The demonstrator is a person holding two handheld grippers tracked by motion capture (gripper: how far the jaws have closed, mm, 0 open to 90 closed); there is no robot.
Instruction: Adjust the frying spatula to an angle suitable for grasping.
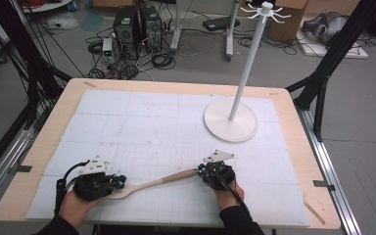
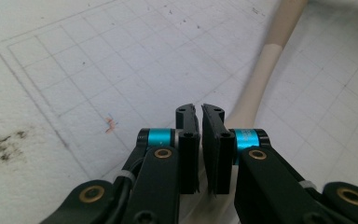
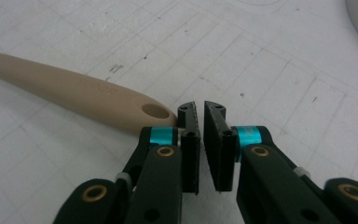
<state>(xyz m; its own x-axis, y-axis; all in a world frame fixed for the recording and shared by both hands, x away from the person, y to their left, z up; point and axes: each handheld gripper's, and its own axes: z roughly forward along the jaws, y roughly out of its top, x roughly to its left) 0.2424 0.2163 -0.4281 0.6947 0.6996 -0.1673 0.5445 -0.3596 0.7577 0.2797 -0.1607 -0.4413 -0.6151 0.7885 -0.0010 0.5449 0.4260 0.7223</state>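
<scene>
Grey workshop floor is showing beyond our wooden table point(image 1: 293, 147), where computer towers point(image 1: 138, 28) and loose cables are sitting. Covering most of the tabletop is a white gridded mat point(image 1: 142, 122). Toward the far right of it, a white hook stand point(image 1: 231, 120) is rising on its round base. Nearer to us, a wooden spoon point(image 1: 149, 185) is lying flat on the mat, running between our two hands, with its bowl at our left and its handle end (the one with the hole) at our right. We are resting the left gripper point(image 1: 108, 182) just over the spoon's bowl, jaws brought together with only a thin slit between the pads and nothing gripped. We are holding the right gripper point(image 1: 210, 172) just beside the handle tip, jaws likewise nearly together and gripping nothing.
</scene>
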